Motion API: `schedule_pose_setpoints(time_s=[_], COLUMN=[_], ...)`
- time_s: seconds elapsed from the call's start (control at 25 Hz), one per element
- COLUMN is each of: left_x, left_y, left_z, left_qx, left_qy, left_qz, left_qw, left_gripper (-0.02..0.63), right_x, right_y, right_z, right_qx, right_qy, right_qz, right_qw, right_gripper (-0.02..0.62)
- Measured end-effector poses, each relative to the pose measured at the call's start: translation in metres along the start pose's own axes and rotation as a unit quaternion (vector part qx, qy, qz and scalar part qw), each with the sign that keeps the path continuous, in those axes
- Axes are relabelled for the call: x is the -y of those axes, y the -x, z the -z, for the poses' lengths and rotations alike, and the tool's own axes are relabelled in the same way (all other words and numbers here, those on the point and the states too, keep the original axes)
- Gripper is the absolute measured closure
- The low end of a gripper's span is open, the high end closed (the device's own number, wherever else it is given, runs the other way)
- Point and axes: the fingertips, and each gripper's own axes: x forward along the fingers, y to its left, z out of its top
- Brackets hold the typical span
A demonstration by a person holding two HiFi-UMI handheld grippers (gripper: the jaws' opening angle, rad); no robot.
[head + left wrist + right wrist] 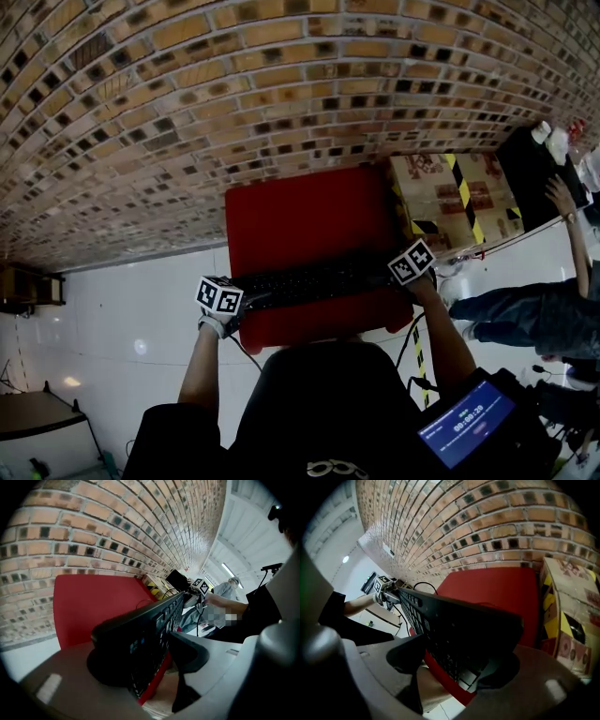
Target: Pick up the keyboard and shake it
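Spanning the near part of a red worktop [300,211], the black keyboard [323,279] lies just below the centre of the head view, with the left tongs [246,302] at its left end and the right tongs [399,276] at its right end. From that height it is not clear whether the keyboard touches the worktop, nor how the jaws stand.

The left gripper view shows this closely. Its two dark jaws are clamped on the keyboard's end, one on the back and one on the key side. The board is tilted and runs away toward the other marker cube in the upper right. The red edge shows beneath it.

The right gripper view shows the same at the other end: jaws shut on the keyboard's corner, keys facing down-left, and the left tongs small in the upper left.

Only the head view takes in the brick wall [234,94], a taped box [459,202] right of the worktop, and a person [534,309] at the right edge.
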Motion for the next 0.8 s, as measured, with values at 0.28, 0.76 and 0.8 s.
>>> schedule_pose_setpoints(time_s=[0.28, 0.76, 0.8], left_x=[-0.011, -0.043, -0.046], left_y=[-0.023, -0.054, -0.057], left_z=[0.034, 0.062, 0.063], left_qx=[-0.044, -0.073, -0.075], left_qy=[0.051, 0.111, 0.116], left_qz=[0.018, 0.024, 0.025], left_qw=[0.9976, 0.9908, 0.9901], left_gripper=[0.324, 0.308, 0.307], right_x=[0.007, 0.029, 0.031], right_y=[-0.03, -0.069, -0.072], right_z=[0.038, 0.056, 0.056], right_qx=[-0.039, -0.075, -0.078], right_qy=[-0.044, -0.076, -0.078], right_qz=[-0.026, -0.04, -0.04], right_qw=[0.998, 0.993, 0.993], right_gripper=[0.27, 0.268, 0.267])
